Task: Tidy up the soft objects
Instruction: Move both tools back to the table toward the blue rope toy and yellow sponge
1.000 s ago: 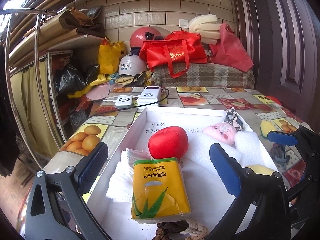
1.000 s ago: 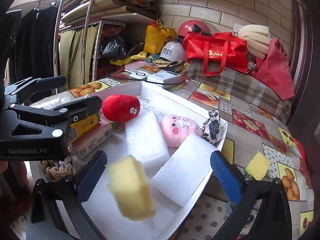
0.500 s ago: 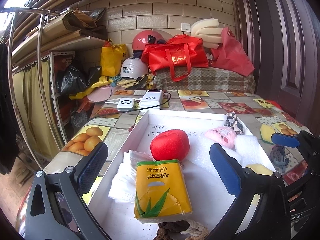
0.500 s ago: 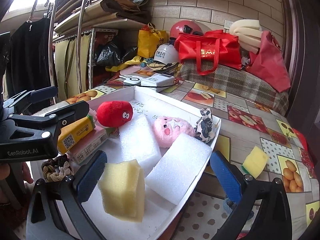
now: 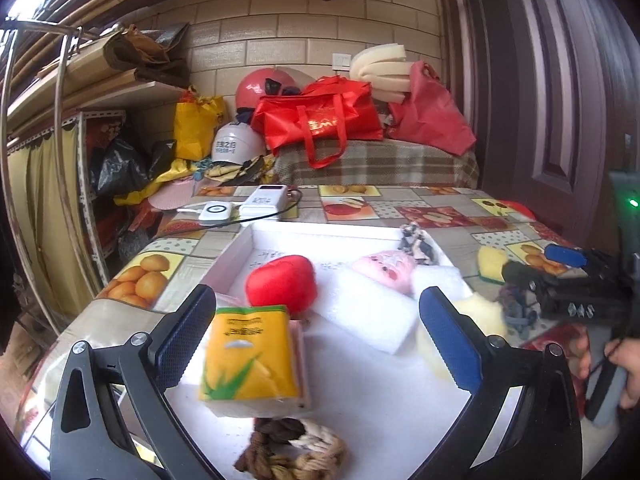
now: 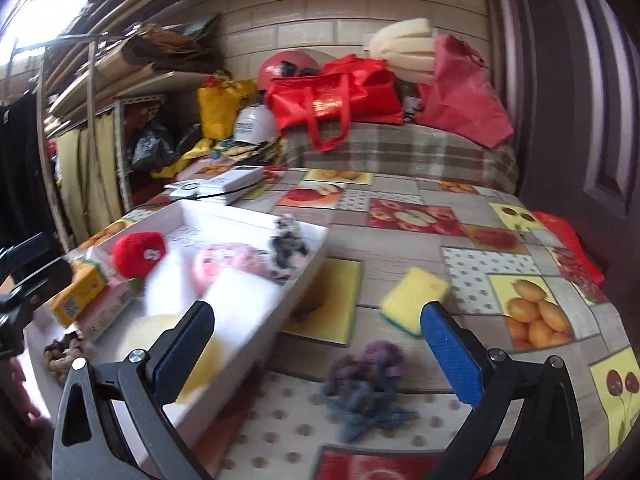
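On the left, the left gripper point(image 5: 316, 328) hangs over the white tray point(image 5: 236, 252) with its jaws wide apart and nothing in them. It seems to be waiting there while the other hand works. Under it lie the yellow tissue pack point(image 5: 250, 354) and a brown rope knot point(image 5: 292, 448), and just behind the pack sits the red plush ball point(image 5: 282, 284). More to the right are the white foam blocks point(image 5: 360, 308), the pink plush toy point(image 5: 386, 266) and a yellow sponge point(image 5: 478, 314), all in the tray together, so the soft things have one home.

Outside the tray, on the fruit tablecloth point(image 6: 404, 216), a second yellow sponge point(image 6: 414, 294) and a purple and blue yarn bundle point(image 6: 368, 384) wait their turn. The right gripper point(image 6: 318, 344) is empty too, jaws wide apart, and points at these two.

Half a second ago the right gripper looked down at the sponge in the tray. Now it has swung right, toward the things on the cloth. The left gripper has hardly moved.
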A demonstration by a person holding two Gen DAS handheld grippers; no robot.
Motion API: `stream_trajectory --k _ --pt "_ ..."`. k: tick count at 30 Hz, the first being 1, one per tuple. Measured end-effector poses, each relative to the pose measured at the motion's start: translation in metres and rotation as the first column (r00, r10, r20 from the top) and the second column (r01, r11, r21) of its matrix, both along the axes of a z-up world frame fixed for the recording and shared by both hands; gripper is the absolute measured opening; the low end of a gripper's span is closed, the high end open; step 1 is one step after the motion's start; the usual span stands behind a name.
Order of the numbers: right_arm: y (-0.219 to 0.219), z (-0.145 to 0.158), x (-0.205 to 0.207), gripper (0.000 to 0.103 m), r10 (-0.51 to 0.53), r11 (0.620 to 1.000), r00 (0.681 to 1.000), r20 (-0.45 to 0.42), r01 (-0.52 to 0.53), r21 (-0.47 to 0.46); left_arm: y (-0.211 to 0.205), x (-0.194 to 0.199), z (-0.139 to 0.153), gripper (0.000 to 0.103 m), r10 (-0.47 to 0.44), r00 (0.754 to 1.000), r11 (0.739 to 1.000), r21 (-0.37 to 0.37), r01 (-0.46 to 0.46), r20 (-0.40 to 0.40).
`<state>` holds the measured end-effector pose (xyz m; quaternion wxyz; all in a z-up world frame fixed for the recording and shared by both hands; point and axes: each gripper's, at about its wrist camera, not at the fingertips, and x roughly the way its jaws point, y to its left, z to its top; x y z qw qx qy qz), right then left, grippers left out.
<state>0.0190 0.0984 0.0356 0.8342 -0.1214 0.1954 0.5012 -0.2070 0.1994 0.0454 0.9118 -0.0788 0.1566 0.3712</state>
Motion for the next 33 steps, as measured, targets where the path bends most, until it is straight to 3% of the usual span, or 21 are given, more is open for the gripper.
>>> stream_trajectory --k 4,8,14,18,19,20,21,24,29,33 --pt "-0.027 -0.008 0.077 0.103 -0.152 0.988 0.965 -0.216 0.154 -0.007 -0.034 0.024 0.001 0.103 -0.151 0.988 0.989 -0.003 0.151 -0.022" --pt "-0.026 -0.019 0.110 0.103 -0.187 0.982 0.921 -0.342 0.184 -0.041 -0.066 0.049 0.001 0.103 -0.269 0.961 0.963 -0.001 0.269 -0.056" --pt "0.016 -0.017 0.103 0.096 -0.151 0.988 0.946 -0.286 0.133 -0.082 -0.075 0.069 0.000 0.103 -0.291 0.951 0.957 -0.017 0.291 -0.101" --pt "0.050 -0.034 0.117 0.069 -0.134 0.980 0.916 -0.378 0.067 -0.186 -0.074 0.075 -0.002 0.103 -0.329 0.938 0.944 -0.038 0.327 -0.110" --pt "0.051 -0.032 0.118 0.066 -0.136 0.980 0.923 -0.360 0.071 -0.188 -0.077 0.080 -0.003 0.103 -0.347 0.929 0.938 -0.040 0.345 -0.128" --pt "0.052 -0.032 0.119 0.053 -0.137 0.978 0.927 -0.348 0.070 -0.197 -0.081 0.085 -0.005 0.103 -0.359 0.921 0.933 -0.038 0.357 -0.153" --pt "0.049 -0.032 0.120 0.049 -0.129 0.978 0.928 -0.349 0.062 -0.197 -0.086 0.092 -0.007 0.103 -0.368 0.912 0.929 -0.036 0.368 -0.183" --pt "0.030 -0.032 0.127 0.046 -0.128 0.979 0.931 -0.342 0.064 -0.194 -0.097 0.112 -0.012 0.103 -0.376 0.890 0.924 -0.035 0.381 -0.257" --pt "-0.026 -0.031 0.154 0.046 -0.201 0.969 0.927 -0.318 0.141 -0.203 -0.103 0.147 -0.016 0.103 -0.361 0.888 0.931 -0.053 0.361 -0.283" --pt "-0.066 -0.032 0.170 0.046 -0.216 0.974 0.900 -0.379 0.170 -0.152 -0.104 0.193 -0.021 0.103 -0.326 0.885 0.944 -0.071 0.322 -0.333"
